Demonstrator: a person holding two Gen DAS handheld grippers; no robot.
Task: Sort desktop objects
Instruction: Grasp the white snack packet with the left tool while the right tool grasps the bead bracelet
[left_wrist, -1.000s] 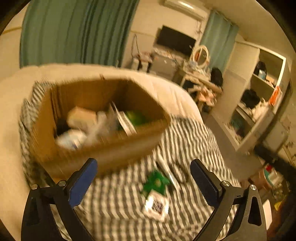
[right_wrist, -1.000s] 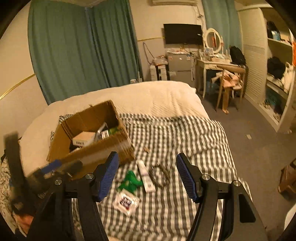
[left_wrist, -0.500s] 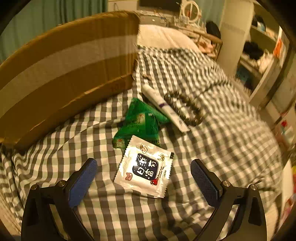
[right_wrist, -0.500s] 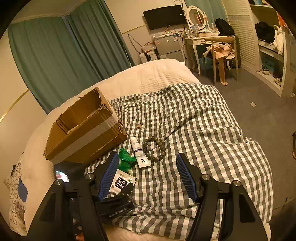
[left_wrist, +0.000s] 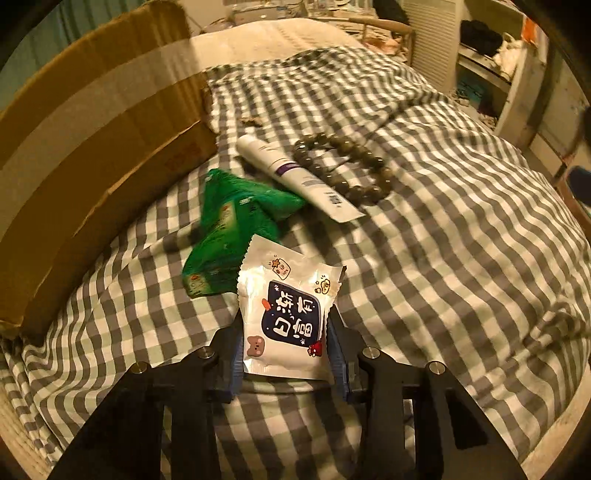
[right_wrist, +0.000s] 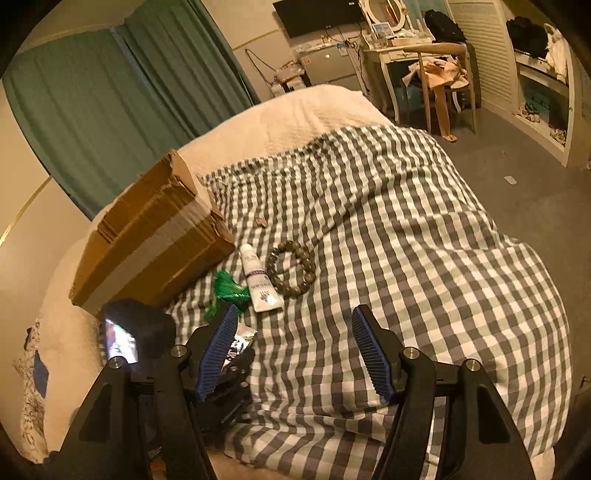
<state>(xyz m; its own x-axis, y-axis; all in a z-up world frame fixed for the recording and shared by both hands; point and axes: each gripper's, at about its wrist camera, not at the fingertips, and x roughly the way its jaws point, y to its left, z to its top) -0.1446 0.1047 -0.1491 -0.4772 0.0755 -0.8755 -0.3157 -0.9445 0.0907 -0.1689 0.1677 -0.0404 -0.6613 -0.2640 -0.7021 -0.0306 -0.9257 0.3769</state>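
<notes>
Snack packet (left_wrist: 286, 317), white with a dark blue label, is sitting clamped between the blue pads of my left gripper (left_wrist: 285, 343), its lower edge pinched on both sides just above the checked blanket (left_wrist: 443, 229). Leftmost, the cardboard box (left_wrist: 92, 147) is lying on its side along the bed. Just right of it, I am seeing the green wrapper (left_wrist: 229, 229) touching the packet's top corner, then the white tube (left_wrist: 295, 173), then the bead bracelet (left_wrist: 343, 166) resting against the tube. My right gripper (right_wrist: 295, 350) is hovering over the blanket with its jaws spread wide, holding nothing.
</notes>
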